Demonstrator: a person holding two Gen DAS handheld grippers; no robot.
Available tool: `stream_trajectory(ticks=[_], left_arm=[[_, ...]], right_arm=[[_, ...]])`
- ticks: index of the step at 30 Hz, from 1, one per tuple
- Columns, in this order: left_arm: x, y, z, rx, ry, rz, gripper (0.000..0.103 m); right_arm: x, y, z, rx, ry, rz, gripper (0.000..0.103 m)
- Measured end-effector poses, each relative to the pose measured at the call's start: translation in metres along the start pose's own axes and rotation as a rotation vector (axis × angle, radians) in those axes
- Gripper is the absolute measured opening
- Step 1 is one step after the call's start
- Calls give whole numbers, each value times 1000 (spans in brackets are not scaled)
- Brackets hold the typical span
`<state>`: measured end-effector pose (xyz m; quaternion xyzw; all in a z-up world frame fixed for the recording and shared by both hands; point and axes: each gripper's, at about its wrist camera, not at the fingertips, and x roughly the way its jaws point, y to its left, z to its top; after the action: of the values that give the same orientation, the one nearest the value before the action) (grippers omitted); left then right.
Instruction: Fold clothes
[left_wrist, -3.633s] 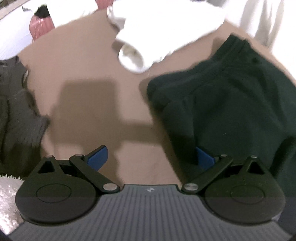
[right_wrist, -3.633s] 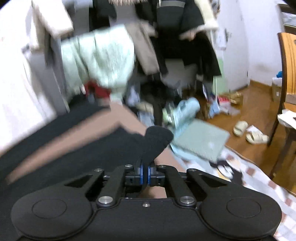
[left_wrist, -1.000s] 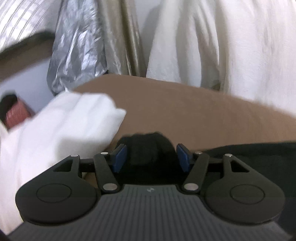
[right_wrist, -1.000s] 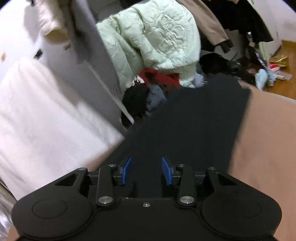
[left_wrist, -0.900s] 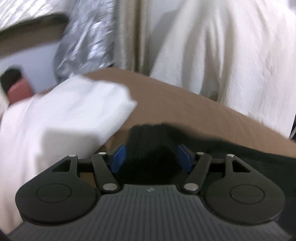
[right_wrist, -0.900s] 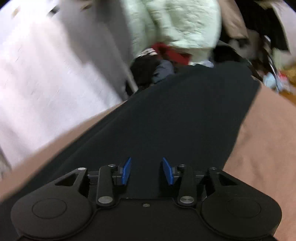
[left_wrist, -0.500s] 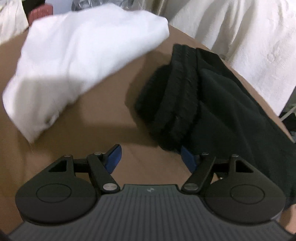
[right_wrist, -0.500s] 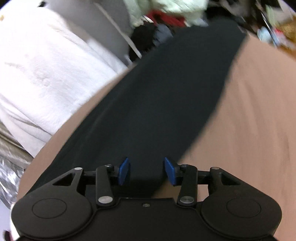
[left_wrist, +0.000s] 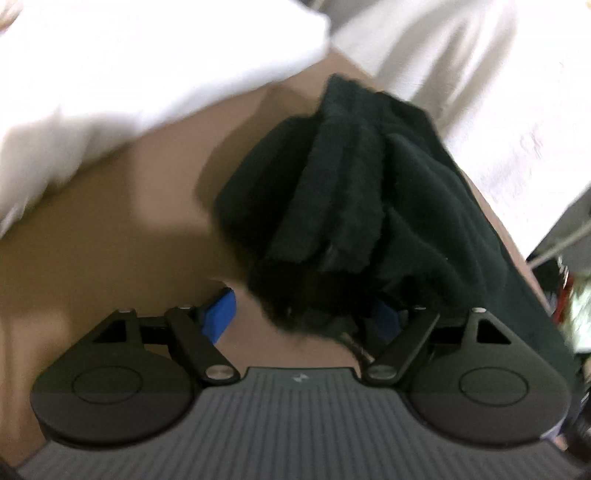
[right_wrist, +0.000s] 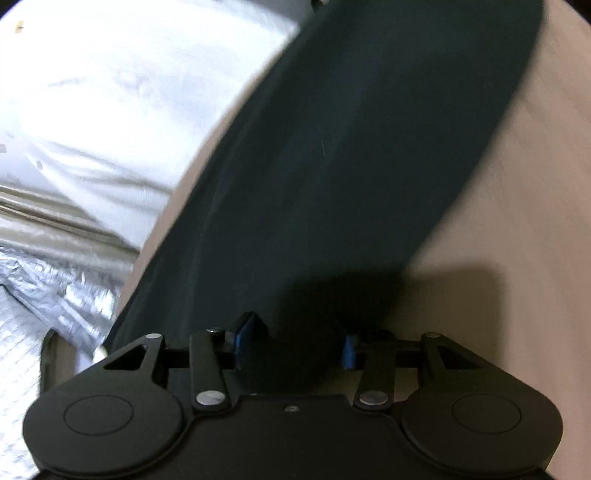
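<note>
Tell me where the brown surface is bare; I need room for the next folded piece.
Left view: bare brown between white garment and dark trousers. Right view: open stretch right of the trousers. Crowded at the bunched waistband.

Two close, downward wrist views sharing the dark garment (left_wrist: 388, 206) (right_wrist: 351, 166)

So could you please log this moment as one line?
left gripper: open, over bunched waistband | right gripper: open, over dark trousers | brown bed | white garment
</note>
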<state>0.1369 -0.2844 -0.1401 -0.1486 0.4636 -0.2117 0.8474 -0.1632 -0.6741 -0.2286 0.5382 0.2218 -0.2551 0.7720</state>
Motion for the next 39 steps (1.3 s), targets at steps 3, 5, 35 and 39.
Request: stream_trajectory(ticks=[3,5,35,39], left_arm=[[-1,-13,3,131,-61,2,65],[-12,-18,3,177,-120,15,58],[-40,-36,7,265,-347,67,66],[-50,-36,12,212,-282,70,68]], right_arm=[[4,27,16,-251,-158,-61,16],[-5,42,18,-340,-261,-29,15],[24,109,-23,-463,-39,324,20],[8,114,2,-421,-48,419,17]])
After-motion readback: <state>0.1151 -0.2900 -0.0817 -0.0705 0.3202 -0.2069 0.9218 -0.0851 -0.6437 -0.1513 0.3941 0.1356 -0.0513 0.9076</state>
